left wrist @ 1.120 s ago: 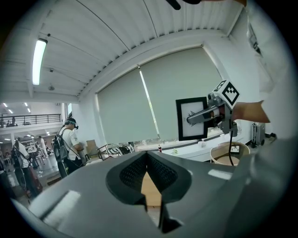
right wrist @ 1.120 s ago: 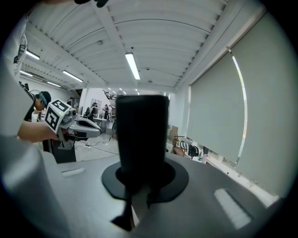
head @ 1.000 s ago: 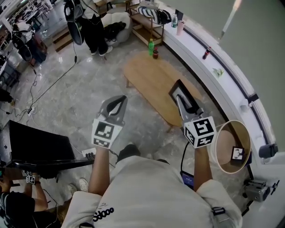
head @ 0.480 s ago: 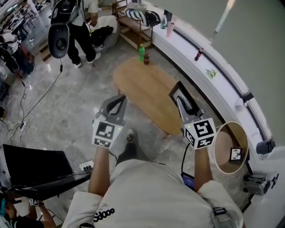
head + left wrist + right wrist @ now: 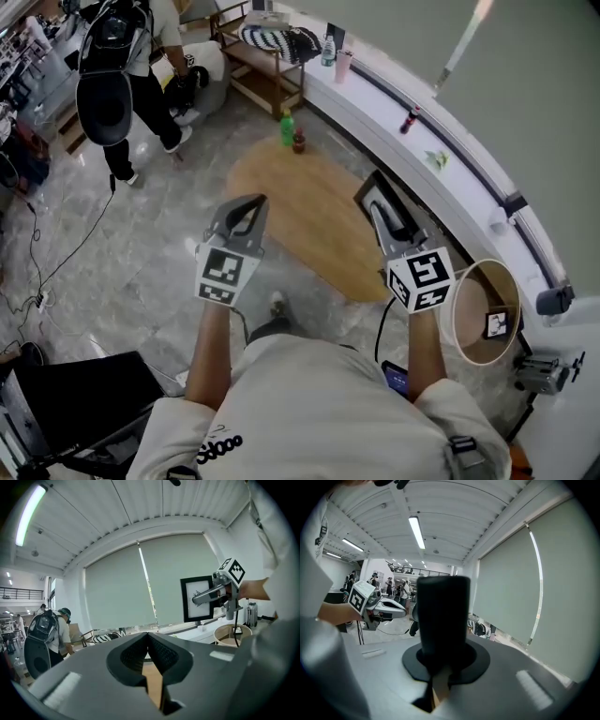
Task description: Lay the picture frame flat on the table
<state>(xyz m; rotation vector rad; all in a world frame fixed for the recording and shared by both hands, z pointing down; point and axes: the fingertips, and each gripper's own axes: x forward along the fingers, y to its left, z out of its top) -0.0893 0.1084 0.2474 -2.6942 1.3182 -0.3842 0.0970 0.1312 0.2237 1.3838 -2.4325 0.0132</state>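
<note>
A black picture frame (image 5: 386, 187) with a white picture hangs in the air above the right side of the oval wooden table (image 5: 300, 211). My right gripper (image 5: 380, 210) is shut on the frame's edge. In the right gripper view the frame (image 5: 443, 613) stands edge-on as a dark slab between the jaws of the right gripper (image 5: 440, 656). My left gripper (image 5: 246, 208) hovers over the table's left edge, shut and holding nothing. In the left gripper view its pads meet at the tips (image 5: 148, 639), and the frame (image 5: 199, 599) shows at the right, apart from them.
A green bottle (image 5: 287, 127) and a dark bottle (image 5: 299, 142) stand at the table's far end. A round tub (image 5: 483, 309) sits at my right by a white curved ledge (image 5: 422, 122). A person with a backpack (image 5: 112, 84) walks at the far left. A wooden shelf (image 5: 262, 56) stands behind.
Both grippers keep the same pose and the frame stays held. The view has swung, so the table sits lower and further left. The person with the backpack has walked to the left.
</note>
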